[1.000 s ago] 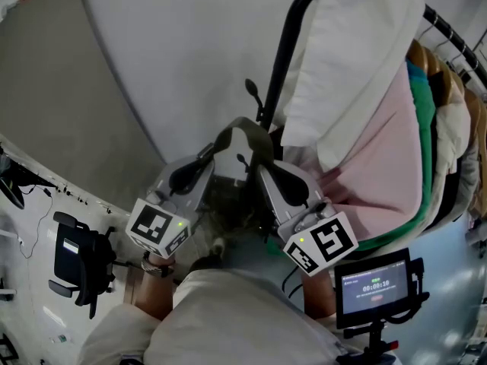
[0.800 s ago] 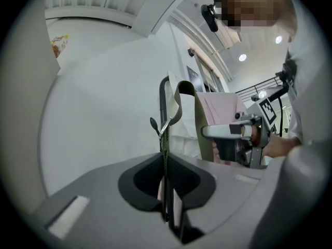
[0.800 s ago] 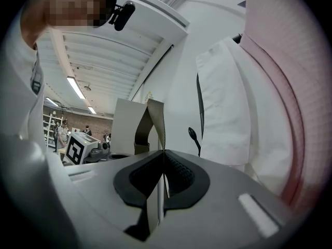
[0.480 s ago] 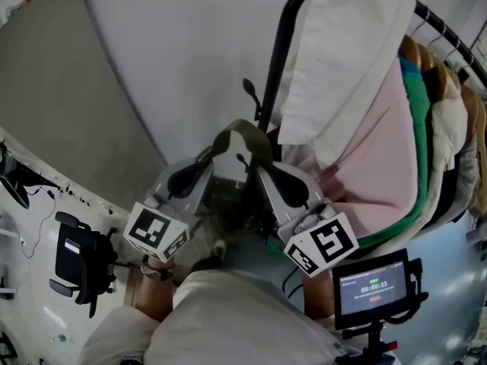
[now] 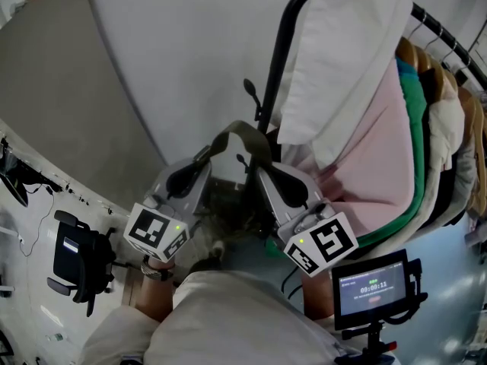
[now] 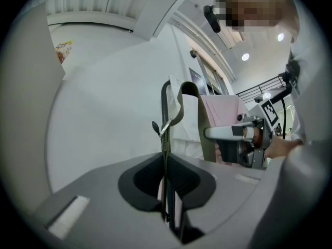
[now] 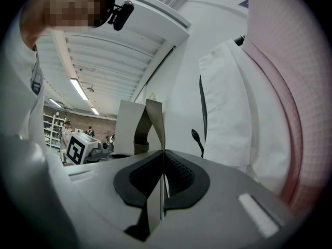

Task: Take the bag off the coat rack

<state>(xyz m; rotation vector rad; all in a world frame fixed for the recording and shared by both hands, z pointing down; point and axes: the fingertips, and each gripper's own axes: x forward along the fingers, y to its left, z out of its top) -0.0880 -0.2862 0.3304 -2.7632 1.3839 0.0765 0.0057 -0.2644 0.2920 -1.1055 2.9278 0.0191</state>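
The bag's olive-green strap (image 5: 242,134) arches between my two grippers, just in front of the black coat rack pole (image 5: 278,59). The left gripper (image 5: 204,158) is shut on the strap's left run (image 6: 165,154). On its right run (image 7: 154,119) the right gripper (image 5: 259,169) is shut. A small black hook (image 5: 250,90) juts from the pole above the arch, and I cannot tell whether the strap touches any hook. The bag's dark body (image 5: 228,204) hangs below between the grippers, mostly hidden. The jaws show pinched on webbing in the left gripper view (image 6: 167,166) and the right gripper view (image 7: 163,162).
White (image 5: 342,59), pink (image 5: 380,158) and green garments (image 5: 415,128) hang on the rack's rail to the right, close beside the right gripper. A grey-white wall (image 5: 175,52) stands behind the pole. A small monitor (image 5: 374,286) sits low right, an office chair (image 5: 76,261) low left.
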